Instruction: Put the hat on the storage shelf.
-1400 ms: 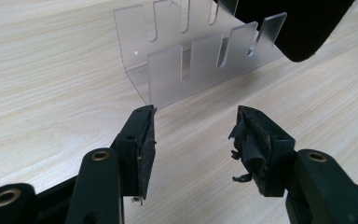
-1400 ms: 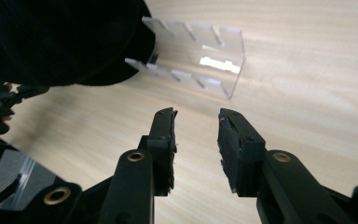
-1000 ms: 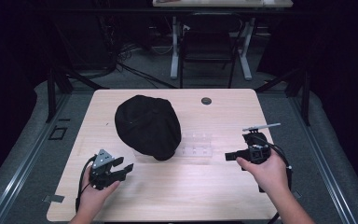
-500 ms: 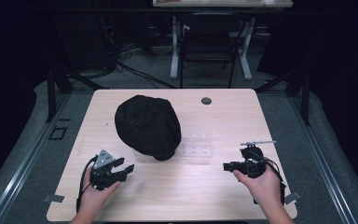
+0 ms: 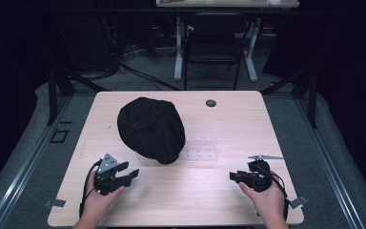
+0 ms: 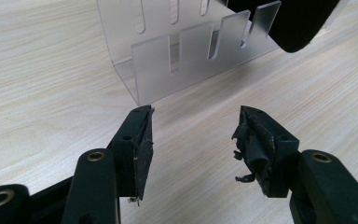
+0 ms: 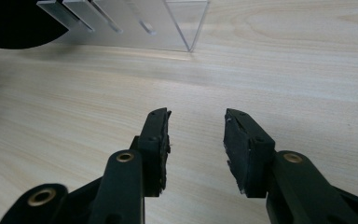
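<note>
A black cloth bag (image 5: 150, 128) lies heaped near the middle of the wooden table (image 5: 228, 119). Just right of it stands a clear acrylic slotted rack (image 5: 200, 148), seen close up in the left gripper view (image 6: 186, 51) and at the top of the right gripper view (image 7: 135, 23). My left gripper (image 5: 129, 175) rests low at the front left, open and empty (image 6: 193, 135), pointing toward the rack. My right gripper (image 5: 233, 176) sits at the front right, open with nothing between its jaws (image 7: 196, 135), aimed left at the rack and bag edge (image 7: 14, 23).
A small dark round disc (image 5: 211, 102) is set in the tabletop near the far edge. Beyond the table stand a chair (image 5: 212, 43) and cables on the floor. Bare wood lies between the two grippers at the front.
My right gripper has moved toward the front edge of the table and dropped lower. The left gripper has stayed where it was.
</note>
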